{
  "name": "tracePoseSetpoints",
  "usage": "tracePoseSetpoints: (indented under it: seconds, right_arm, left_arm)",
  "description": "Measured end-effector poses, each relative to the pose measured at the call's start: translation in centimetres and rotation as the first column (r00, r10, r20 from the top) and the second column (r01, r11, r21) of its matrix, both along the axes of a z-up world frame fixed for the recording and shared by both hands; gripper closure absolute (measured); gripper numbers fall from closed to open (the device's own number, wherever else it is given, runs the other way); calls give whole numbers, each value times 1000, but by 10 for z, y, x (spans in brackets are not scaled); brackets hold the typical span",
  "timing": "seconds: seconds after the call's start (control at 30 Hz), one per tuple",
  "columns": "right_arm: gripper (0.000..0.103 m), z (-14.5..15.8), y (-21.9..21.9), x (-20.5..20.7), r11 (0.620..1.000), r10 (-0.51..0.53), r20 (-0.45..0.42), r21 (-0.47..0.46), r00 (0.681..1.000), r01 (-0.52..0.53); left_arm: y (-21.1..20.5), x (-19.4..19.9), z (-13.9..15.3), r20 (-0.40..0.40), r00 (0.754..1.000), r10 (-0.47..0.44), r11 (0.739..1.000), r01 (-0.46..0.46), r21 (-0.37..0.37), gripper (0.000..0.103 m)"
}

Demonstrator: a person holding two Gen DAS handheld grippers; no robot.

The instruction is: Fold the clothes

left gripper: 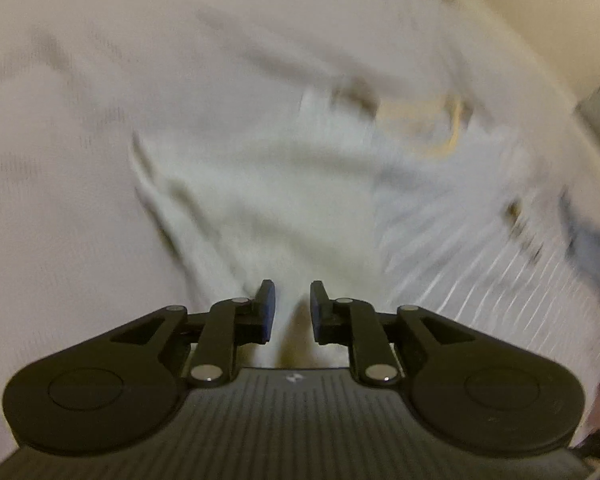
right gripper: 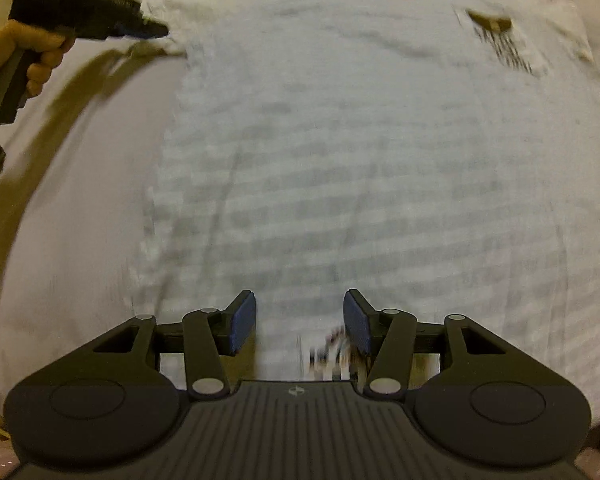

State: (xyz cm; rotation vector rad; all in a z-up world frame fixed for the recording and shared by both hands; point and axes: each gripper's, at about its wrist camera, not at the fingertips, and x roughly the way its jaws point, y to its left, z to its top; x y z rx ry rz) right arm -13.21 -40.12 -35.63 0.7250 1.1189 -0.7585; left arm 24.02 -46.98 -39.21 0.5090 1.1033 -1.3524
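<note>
Shirt (right gripper: 340, 140), white with faint stripes, lies spread flat on a pale sheet (right gripper: 80, 220). Left gripper (left gripper: 292, 308) is parted, with cloth blurred between its fingers; no clear grip shows. Right gripper (right gripper: 299, 322) hangs released over the shirt's near edge. No containers appear.

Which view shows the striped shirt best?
The right wrist view: the striped shirt lies spread out there, its body and dark print visible, one corner at the left gripper. The left wrist view shows only blurred folds and some stripes.
</note>
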Motion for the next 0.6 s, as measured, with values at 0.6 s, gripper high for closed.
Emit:
tracePoseSetpoints:
  seconds: [0.6]
  right_arm:
    - [45,-15,74,-102,992,-37,6,117,999,37]
  left_arm:
    - [111,-182,45,-62,978,-199,980,199,-15,76]
